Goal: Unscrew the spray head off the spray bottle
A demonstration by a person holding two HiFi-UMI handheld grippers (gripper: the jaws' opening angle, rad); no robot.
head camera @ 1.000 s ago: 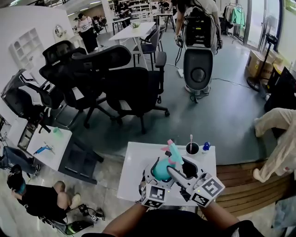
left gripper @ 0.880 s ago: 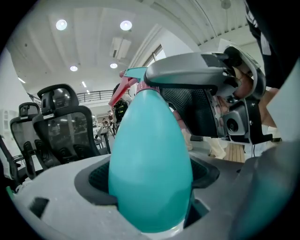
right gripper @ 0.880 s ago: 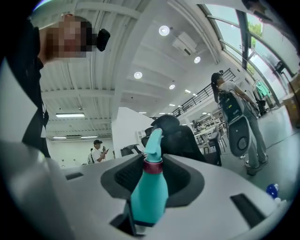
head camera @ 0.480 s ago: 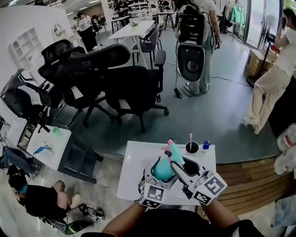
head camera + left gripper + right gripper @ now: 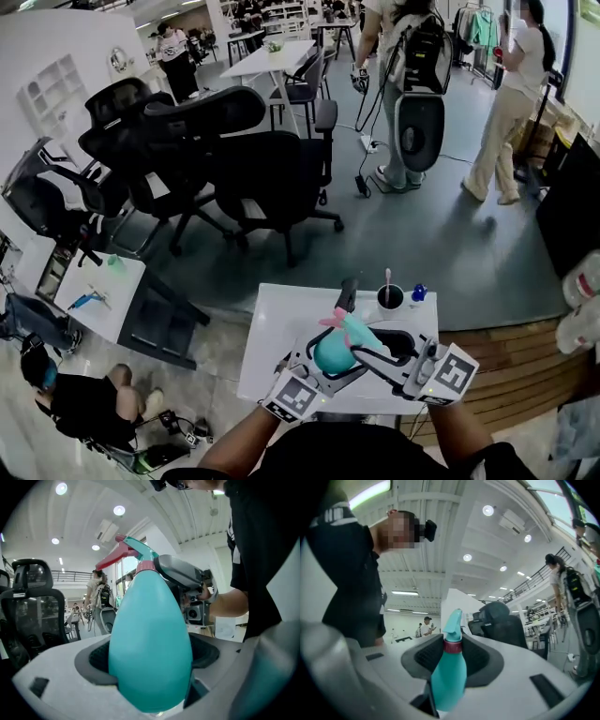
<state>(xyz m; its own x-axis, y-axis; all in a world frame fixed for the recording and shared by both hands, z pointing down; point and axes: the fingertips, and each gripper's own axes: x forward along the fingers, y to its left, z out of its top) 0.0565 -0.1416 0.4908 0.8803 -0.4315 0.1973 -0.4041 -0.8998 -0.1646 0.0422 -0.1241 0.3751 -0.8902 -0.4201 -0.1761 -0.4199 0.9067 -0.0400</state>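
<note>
A teal egg-shaped spray bottle (image 5: 330, 354) with a pink collar and pink trigger is held in the air above the white table (image 5: 272, 328). My left gripper (image 5: 323, 367) is shut on the bottle's fat body (image 5: 150, 653), which fills the gap between its jaws. My right gripper (image 5: 364, 339) comes in from the right. Its dark pads sit against both sides of the pink collar (image 5: 453, 645), just under the teal spray head (image 5: 453, 623). From the left gripper view, the right gripper (image 5: 180, 576) sits at the neck below the pink trigger (image 5: 115, 555).
A dark cup (image 5: 389, 299) with a stick in it and a small blue object (image 5: 418, 295) stand at the table's far edge. Black office chairs (image 5: 234, 159) crowd the floor beyond. People stand at the back right; a person (image 5: 84, 405) is low at the left.
The bottle has dropped lower and its head has tipped left. My right gripper's marker cube has swung right, my left one's down-left. People behind have walked across.
</note>
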